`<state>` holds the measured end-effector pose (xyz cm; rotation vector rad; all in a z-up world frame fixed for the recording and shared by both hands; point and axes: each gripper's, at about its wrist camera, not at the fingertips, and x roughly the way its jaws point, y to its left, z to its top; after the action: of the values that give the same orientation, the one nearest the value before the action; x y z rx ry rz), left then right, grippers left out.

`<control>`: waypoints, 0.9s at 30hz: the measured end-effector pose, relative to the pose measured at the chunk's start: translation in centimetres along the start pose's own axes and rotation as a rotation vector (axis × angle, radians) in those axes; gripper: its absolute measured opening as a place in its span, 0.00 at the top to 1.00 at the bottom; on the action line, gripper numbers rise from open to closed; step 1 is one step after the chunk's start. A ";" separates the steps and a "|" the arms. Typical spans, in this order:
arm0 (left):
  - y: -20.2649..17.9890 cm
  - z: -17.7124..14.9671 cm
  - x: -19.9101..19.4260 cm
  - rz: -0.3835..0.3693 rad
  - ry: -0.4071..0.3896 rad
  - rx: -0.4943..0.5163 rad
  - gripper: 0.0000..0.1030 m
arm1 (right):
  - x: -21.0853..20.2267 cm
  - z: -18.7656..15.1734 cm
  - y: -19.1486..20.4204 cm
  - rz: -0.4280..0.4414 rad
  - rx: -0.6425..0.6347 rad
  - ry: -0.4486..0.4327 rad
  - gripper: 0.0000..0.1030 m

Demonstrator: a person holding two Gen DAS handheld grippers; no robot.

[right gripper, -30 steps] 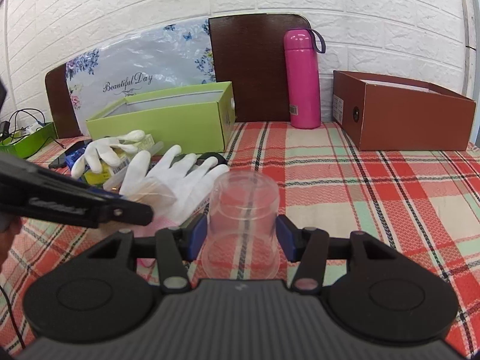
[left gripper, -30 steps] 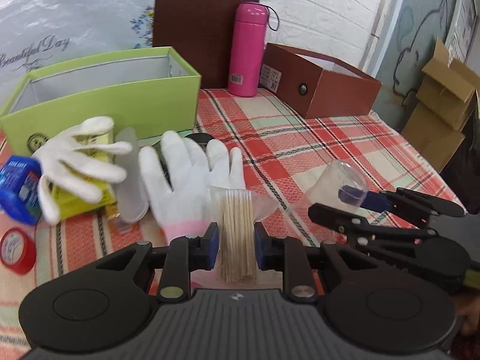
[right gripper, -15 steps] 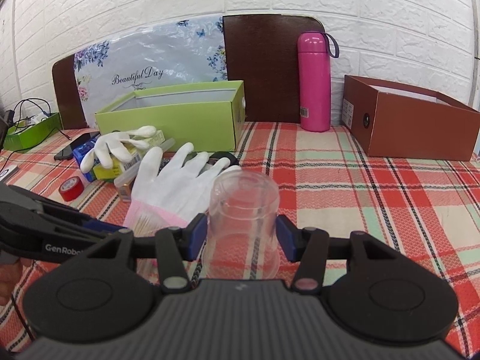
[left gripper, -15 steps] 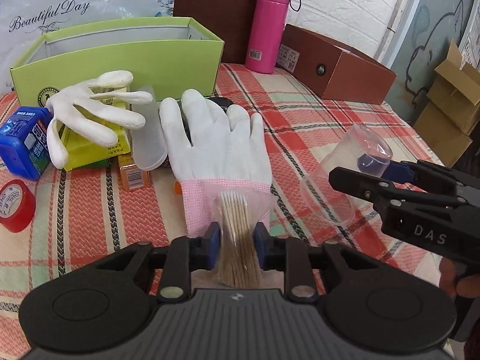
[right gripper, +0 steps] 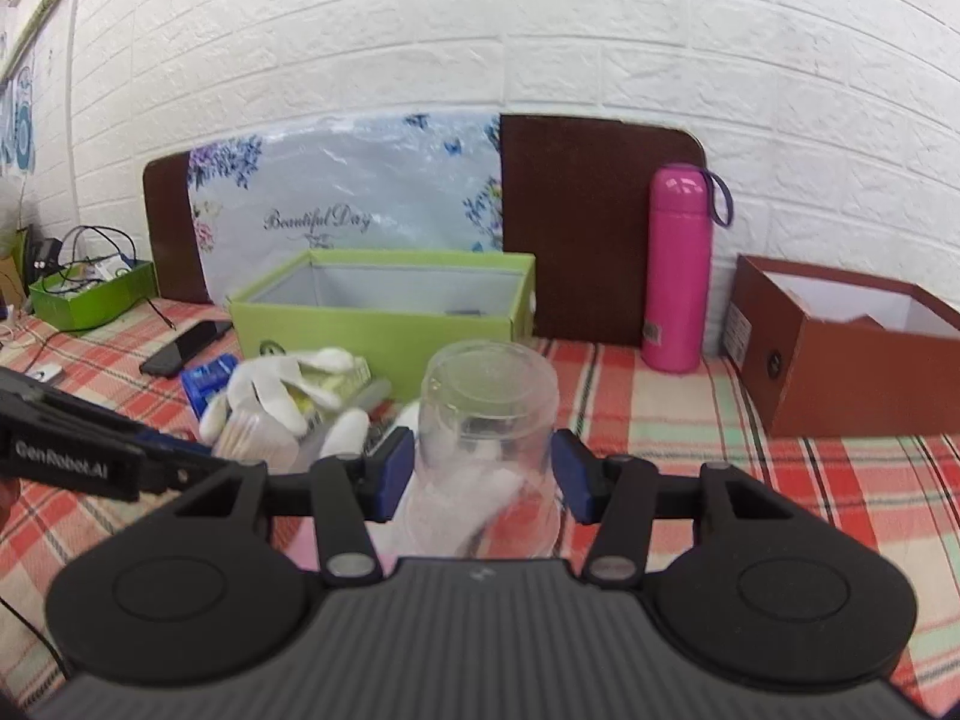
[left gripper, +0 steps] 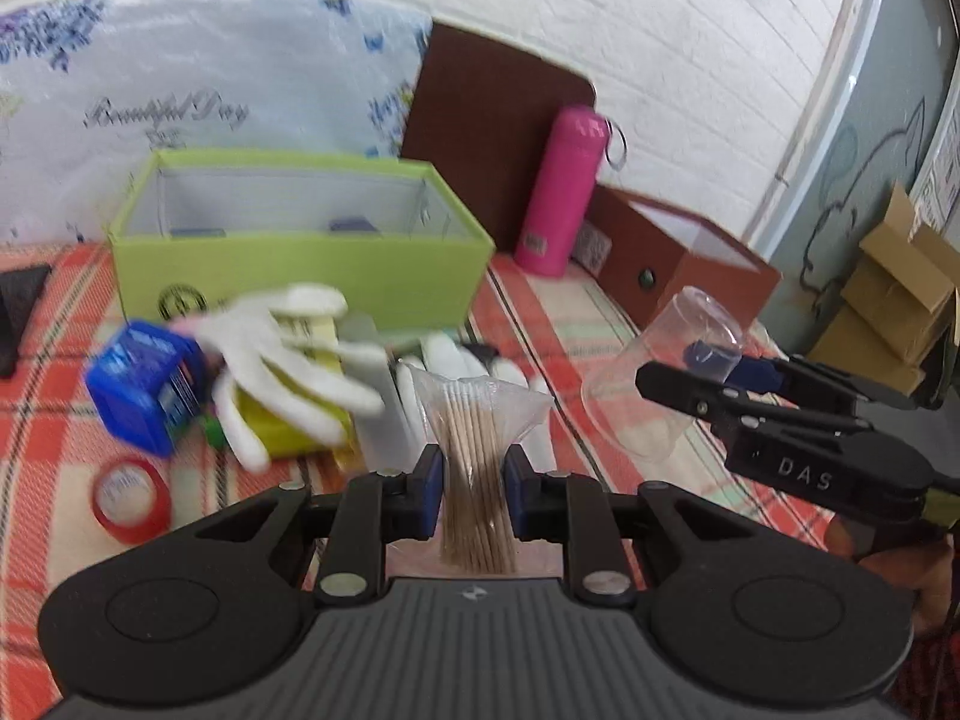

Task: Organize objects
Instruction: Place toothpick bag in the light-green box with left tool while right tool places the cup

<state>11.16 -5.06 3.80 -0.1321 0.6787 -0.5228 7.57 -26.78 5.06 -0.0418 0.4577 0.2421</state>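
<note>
My left gripper (left gripper: 471, 483) clamps the clear bag of wooden toothpicks (left gripper: 477, 468) upright, my right gripper (right gripper: 483, 474) the clear plastic cup (right gripper: 487, 450); the open green cardboard box (left gripper: 312, 264) lies ahead, nearer the left.

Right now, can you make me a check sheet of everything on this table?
Surface: plaid cloth, crowded on its left.
Job's things: bag of sticks in left gripper; clear cup in right gripper; green box open.
Clutter: white glove, blue box, red tape, phone.
Grippers: both shut on loads.
Cables: tangle at far left.
Surroundings: pink bottle, brown box, brick wall.
</note>
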 end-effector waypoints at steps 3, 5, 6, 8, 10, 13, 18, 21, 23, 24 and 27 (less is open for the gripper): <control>1.0 2.1 -0.8 0.026 -0.047 -0.010 0.78 | 1.1 1.9 0.3 0.025 -0.022 -0.024 0.51; 1.8 3.5 -1.1 0.039 -0.071 -0.025 0.78 | 2.0 3.2 0.5 0.043 -0.032 -0.041 0.51; 2.2 4.1 -1.1 0.048 -0.082 -0.031 0.78 | 2.5 4.0 0.6 0.051 -0.034 -0.049 0.51; 3.0 5.4 -1.1 0.073 -0.102 -0.039 0.78 | 3.7 5.4 0.6 0.066 -0.029 -0.062 0.51; 3.9 6.7 -0.9 0.088 -0.116 -0.050 0.78 | 5.2 6.7 0.5 0.080 -0.017 -0.069 0.51; 5.2 8.7 -0.2 0.107 -0.127 -0.063 0.78 | 7.8 8.6 0.1 0.079 0.000 -0.076 0.51; 7.7 12.0 2.1 0.152 -0.125 -0.073 0.78 | 12.4 10.7 -0.5 0.071 0.048 -0.068 0.51; 9.6 13.8 4.2 0.198 -0.096 -0.081 0.78 | 15.3 11.2 -0.4 0.071 0.043 -0.045 0.51; 10.9 14.7 5.8 0.219 -0.068 -0.080 0.78 | 17.1 11.4 -0.2 0.066 0.019 -0.026 0.51; 11.6 15.1 6.6 0.230 -0.054 -0.080 0.78 | 17.9 11.4 -0.1 0.066 0.008 -0.015 0.51; 13.2 15.6 9.1 0.253 0.008 -0.058 0.78 | 20.5 11.1 0.0 0.070 -0.001 0.023 0.51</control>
<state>32.45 1.02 7.07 -0.0970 0.7070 -0.2609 30.19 -21.17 5.92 -0.0299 0.4822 0.3106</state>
